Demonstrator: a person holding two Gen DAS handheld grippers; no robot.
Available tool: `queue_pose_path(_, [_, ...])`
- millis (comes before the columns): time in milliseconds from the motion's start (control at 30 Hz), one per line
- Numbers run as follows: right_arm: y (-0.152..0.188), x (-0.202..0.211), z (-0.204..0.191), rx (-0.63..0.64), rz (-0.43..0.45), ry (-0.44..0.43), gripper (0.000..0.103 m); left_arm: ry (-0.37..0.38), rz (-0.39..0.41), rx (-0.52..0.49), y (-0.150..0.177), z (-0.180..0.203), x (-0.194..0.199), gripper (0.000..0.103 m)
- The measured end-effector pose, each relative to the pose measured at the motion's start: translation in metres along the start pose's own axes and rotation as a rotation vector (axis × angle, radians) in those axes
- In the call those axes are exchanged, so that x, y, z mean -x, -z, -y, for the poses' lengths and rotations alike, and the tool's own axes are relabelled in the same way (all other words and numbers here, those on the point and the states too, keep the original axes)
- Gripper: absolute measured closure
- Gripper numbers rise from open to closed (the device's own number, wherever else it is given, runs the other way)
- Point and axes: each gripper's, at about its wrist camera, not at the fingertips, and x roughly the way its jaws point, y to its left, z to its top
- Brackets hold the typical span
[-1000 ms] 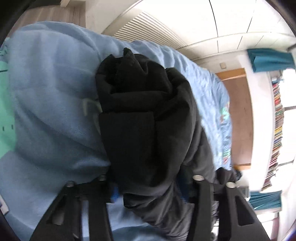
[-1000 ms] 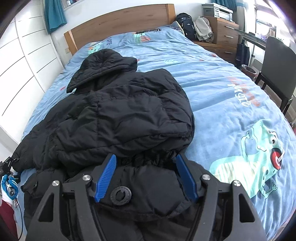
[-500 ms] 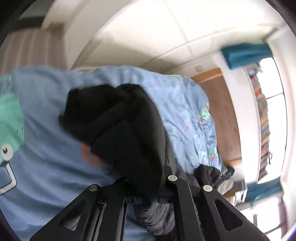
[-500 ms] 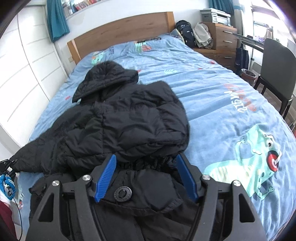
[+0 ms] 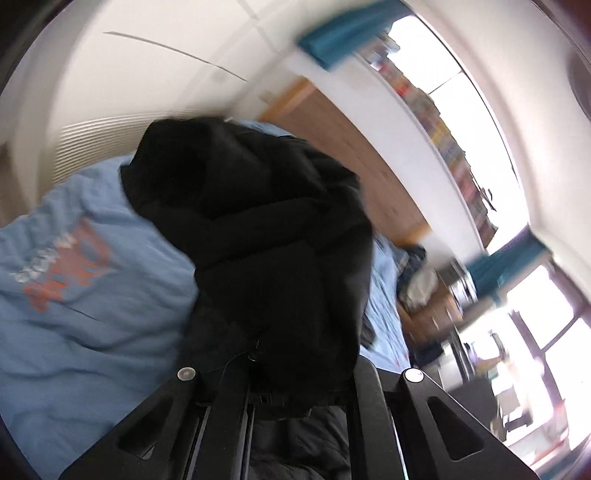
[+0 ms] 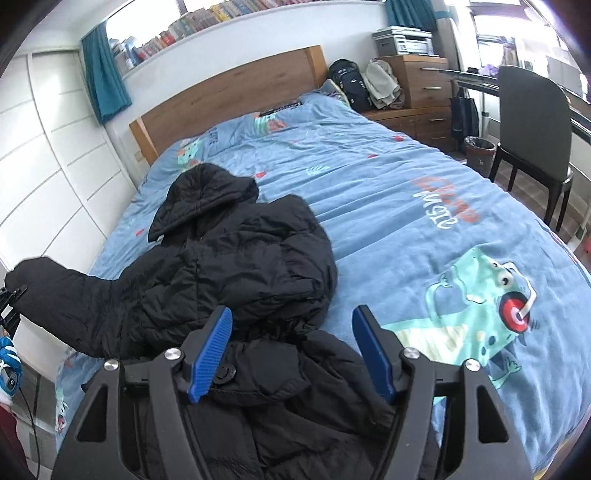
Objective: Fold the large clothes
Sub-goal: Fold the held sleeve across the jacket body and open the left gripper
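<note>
**One black jacket, two grippers, a blue bed**

One puffy black jacket [image 6: 236, 258], quilted and matte, heaped on the left half of a blue duvet [image 6: 388, 206]. Hood [image 6: 207, 195] rounded and slumped toward the wooden headboard [image 6: 229, 96]; body bunched in soft folds; hem crumpled at the near edge. One sleeve [image 6: 62, 291] stretched out leftward, off toward the bed's side, cuff raised at the frame's left rim.

Right gripper [image 6: 291, 343]: spread wide, hovering over the hem, ribbed blue pads [image 6: 212, 347] bare, nothing between them. A round black snap [image 6: 226, 370] showing on the fabric just beside the left pad.

Left gripper [image 5: 273, 373]: pinching a thick wad of the jacket [image 5: 266, 251], black cloth bulging up and out from between the fingers and filling the middle of that view. Heavily blurred picture; pads hidden by the fabric.

Duvet soft, brushed, faintly rippled, printed with a green cartoon dinosaur [image 6: 480, 295] and orange-and-white lettering [image 6: 443, 203]. Right half of the bed bare of clothing, a broad flat stretch from the jacket's right edge to the mattress edge. Beyond that edge, a dark chair [image 6: 532, 122] and a wooden dresser [image 6: 417, 85]; white panelled wardrobe [image 6: 48, 155] hard against the left side. Teal curtain [image 6: 103, 77] and a shelf of books [image 6: 207, 22] above the headboard.
</note>
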Motion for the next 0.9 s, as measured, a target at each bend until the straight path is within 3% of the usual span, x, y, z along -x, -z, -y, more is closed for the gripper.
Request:
queue_pose_path(233, [-0.001, 0.024, 0.038, -0.054, 0.033, 0.005, 0.036, 0.028, -0.146, -0.146, 0.052, 0.074, -0.049, 0.097])
queue_pose_path(500, [0.004, 0.031, 0.07, -0.09, 0.03, 0.022, 0.036, -0.063, -0.341, -0.256, 0.134, 0.106, -0.112, 0.093])
queue_pose_path(700, [0.01, 0.025, 0.076, -0.086, 0.008, 0.018, 0.036, -0.089, -0.443, -0.278, 0.187, 0.099, -0.127, 0.074])
queue_pose_path(900, [0.012, 0.016, 0.06, -0.033, -0.022, 0.004, 0.036, -0.085, -0.493, -0.348, 0.203, 0.1, -0.116, 0.056])
